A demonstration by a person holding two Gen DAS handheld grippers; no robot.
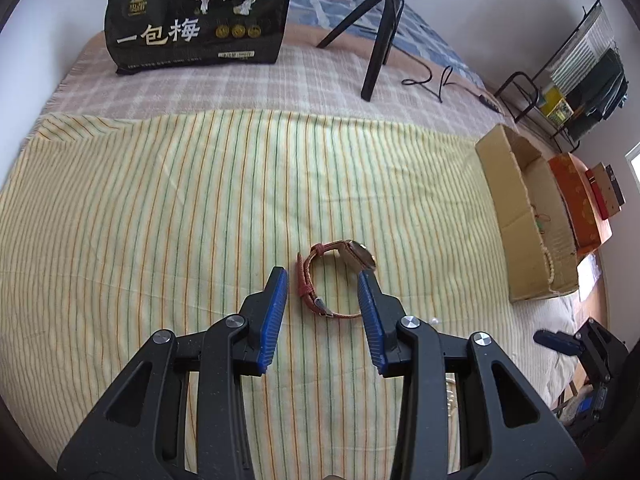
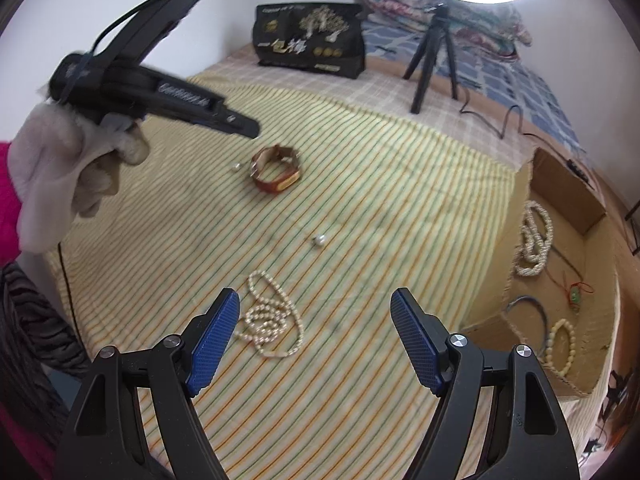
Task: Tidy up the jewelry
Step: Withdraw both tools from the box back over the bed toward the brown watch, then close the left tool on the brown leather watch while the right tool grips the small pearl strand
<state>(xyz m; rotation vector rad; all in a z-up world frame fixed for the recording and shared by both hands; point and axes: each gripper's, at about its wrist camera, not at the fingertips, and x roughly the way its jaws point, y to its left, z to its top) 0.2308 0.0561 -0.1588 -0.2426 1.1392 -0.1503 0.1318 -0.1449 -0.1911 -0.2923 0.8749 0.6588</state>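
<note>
The left gripper (image 1: 323,280) hung over the striped cloth (image 1: 160,200) on the bed with its fingers spread wide and nothing between them, lined up on the red-strapped watch (image 1: 334,276), which lay curled on its side just ahead of the fingertips. The right gripper (image 2: 314,308) was likewise wide open and empty, poised above a loose pearl necklace (image 2: 272,316) heaped on the cloth. 2 stray pearls, one (image 2: 318,240) between necklace and watch and one (image 2: 236,167) just beside the watch, sat free on the fabric. The cardboard box (image 2: 568,200) at the right already held several bracelets and a coiled strand.

The likeliest trouble was the watch: its strap formed a springy loop standing on edge, so fingers closing across it could squash it flat or flick it aside rather than hold it. The soft cloth could bunch and get pinched too. The necklace, caught by only 1 loop, would trail and might snag or drag the nearby pearl off.
</note>
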